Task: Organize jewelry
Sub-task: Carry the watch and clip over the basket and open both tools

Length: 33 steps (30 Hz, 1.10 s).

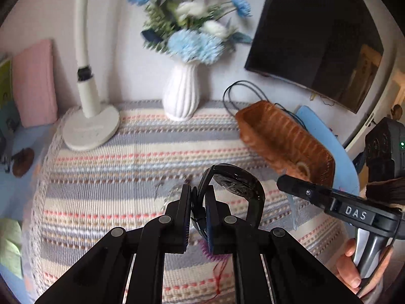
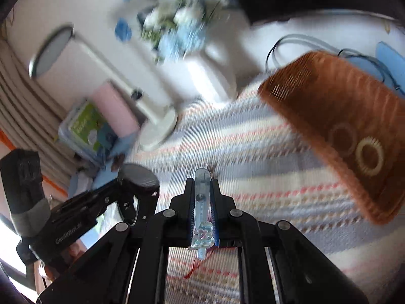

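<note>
Just short of the wicker basket [image 2: 336,116], we keep the right gripper [image 2: 202,197] pinching the clear hair clip [image 2: 201,210] and the left gripper [image 1: 198,202] pinching the black watch [image 1: 235,185], carrying each level over its rim before letting go.

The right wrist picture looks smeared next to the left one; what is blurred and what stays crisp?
Right wrist view: the wicker basket and flowers are streaked by motion, while the clear hair clip in the right gripper stays sharp. Left wrist view: mostly crisp; the watch is clear.
</note>
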Tool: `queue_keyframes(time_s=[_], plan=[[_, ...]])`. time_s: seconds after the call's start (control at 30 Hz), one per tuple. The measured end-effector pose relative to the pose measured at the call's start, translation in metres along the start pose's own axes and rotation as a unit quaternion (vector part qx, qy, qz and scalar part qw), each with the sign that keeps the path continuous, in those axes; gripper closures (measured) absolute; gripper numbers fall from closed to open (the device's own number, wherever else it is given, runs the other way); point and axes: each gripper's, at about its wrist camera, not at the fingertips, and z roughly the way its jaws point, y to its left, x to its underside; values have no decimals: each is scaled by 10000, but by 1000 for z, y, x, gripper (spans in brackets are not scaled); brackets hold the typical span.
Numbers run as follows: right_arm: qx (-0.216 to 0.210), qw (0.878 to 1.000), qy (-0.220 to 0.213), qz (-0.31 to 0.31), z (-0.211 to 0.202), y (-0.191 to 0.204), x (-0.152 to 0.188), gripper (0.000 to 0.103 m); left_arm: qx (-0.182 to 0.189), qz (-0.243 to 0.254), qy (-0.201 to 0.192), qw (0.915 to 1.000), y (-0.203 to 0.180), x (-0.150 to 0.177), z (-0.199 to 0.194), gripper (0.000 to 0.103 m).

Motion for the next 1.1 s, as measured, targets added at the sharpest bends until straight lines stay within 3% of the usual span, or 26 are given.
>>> queue_keyframes(time_s=[0.17,0.27,0.43,0.57,0.87,0.97,1.03,1.1], plan=[[192,9986,-383,317,-20,-39,-42,89,77,359,-62,9993,-43,-41,14,93],[566,9959,-554,438,-25,-65,-59,89,147,496,-83,9986,-64,-60,29,93],[1160,9881,-712,713,-25,-113,-73,89,413,643,46,9971,-101,-86,76,93],[1395,9841,-632,897,-14,-141,-74,89,582,687,217,9957,-124,-94,116,93],[1637,9846,-330,516,20,-140,-71,89,507,768,506,9945,-151,-97,187,92],[1561,9859,-282,537,24,-139,-73,86,699,730,601,9931,-146,-93,195,83],[1477,9868,-306,584,21,-141,-72,79,898,639,594,9921,-141,-94,191,76],[1484,9863,-371,613,15,-140,-71,76,866,635,501,9929,-137,-95,179,71]])
